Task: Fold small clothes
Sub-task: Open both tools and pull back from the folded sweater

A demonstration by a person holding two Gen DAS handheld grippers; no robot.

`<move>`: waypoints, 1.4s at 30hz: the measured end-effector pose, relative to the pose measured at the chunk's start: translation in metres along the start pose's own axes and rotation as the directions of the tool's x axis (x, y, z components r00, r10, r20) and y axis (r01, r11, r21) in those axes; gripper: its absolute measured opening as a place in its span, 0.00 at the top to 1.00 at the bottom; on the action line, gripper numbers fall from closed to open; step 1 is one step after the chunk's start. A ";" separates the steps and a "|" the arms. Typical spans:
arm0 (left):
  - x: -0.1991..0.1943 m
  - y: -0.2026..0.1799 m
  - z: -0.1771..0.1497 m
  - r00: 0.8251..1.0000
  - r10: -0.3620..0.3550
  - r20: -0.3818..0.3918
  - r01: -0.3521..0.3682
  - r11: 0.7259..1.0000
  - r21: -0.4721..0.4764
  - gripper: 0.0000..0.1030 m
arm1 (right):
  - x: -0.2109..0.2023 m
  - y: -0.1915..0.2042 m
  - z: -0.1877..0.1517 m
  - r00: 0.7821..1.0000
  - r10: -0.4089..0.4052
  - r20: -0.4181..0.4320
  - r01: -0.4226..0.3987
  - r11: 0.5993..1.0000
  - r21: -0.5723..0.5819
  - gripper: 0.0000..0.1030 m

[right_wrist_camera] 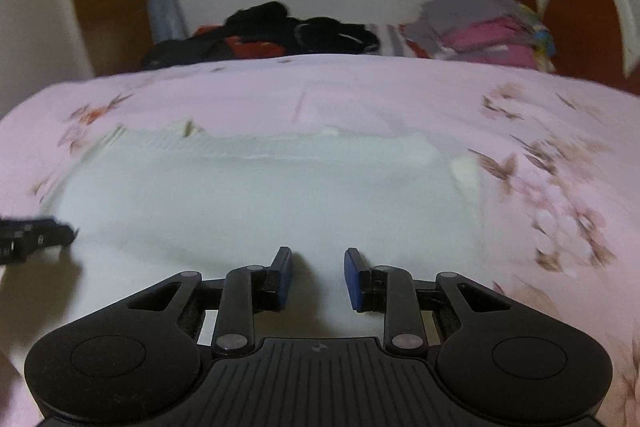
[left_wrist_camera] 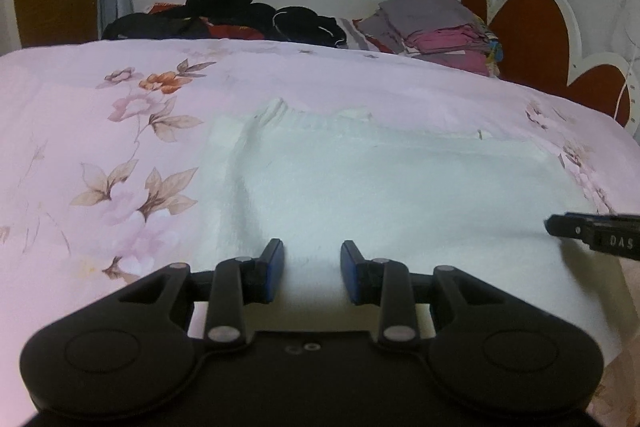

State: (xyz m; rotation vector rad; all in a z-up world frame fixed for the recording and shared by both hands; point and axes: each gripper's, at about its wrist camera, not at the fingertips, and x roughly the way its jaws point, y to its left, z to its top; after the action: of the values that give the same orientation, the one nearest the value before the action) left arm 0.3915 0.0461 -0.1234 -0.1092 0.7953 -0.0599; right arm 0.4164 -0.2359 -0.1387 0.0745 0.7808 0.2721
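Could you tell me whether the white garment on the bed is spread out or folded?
Spread out: the white garment lies flat on the bedspread.

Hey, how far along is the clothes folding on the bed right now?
Done: a stack of folded grey and pink clothes sits by the headboard. In hand: a white knit garment lies spread on the pink floral bedsheet; the left gripper and right gripper are open over its near edge, gripping nothing. Left: folding it, then the dark clothes pile.

White garment (left_wrist_camera: 400, 187) lies flat in front of me on the pink floral bedsheet (left_wrist_camera: 100, 131), a raised crease along its left side, far edge ribbed.
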 end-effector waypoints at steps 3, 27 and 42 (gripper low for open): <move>0.002 0.000 0.000 1.000 0.009 -0.007 -0.009 1.000 -0.010 0.69 | 0.001 0.000 -0.004 1.000 -0.023 -0.014 0.022 0.999 -0.036 0.74; -0.028 -0.007 -0.028 0.998 0.031 -0.060 -0.031 1.000 0.005 0.60 | -0.046 0.002 -0.047 0.998 -0.036 -0.047 0.035 0.999 -0.025 0.73; -0.053 -0.005 -0.055 0.998 0.001 -0.066 0.003 0.998 0.060 0.55 | -0.068 0.008 -0.067 0.985 -0.134 -0.107 0.133 0.991 -0.021 0.73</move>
State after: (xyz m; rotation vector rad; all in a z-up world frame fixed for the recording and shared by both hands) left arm 0.3156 0.0424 -0.1234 -0.0509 0.8589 -0.0884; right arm 0.3218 -0.2487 -0.1385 -0.0059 0.8878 0.1554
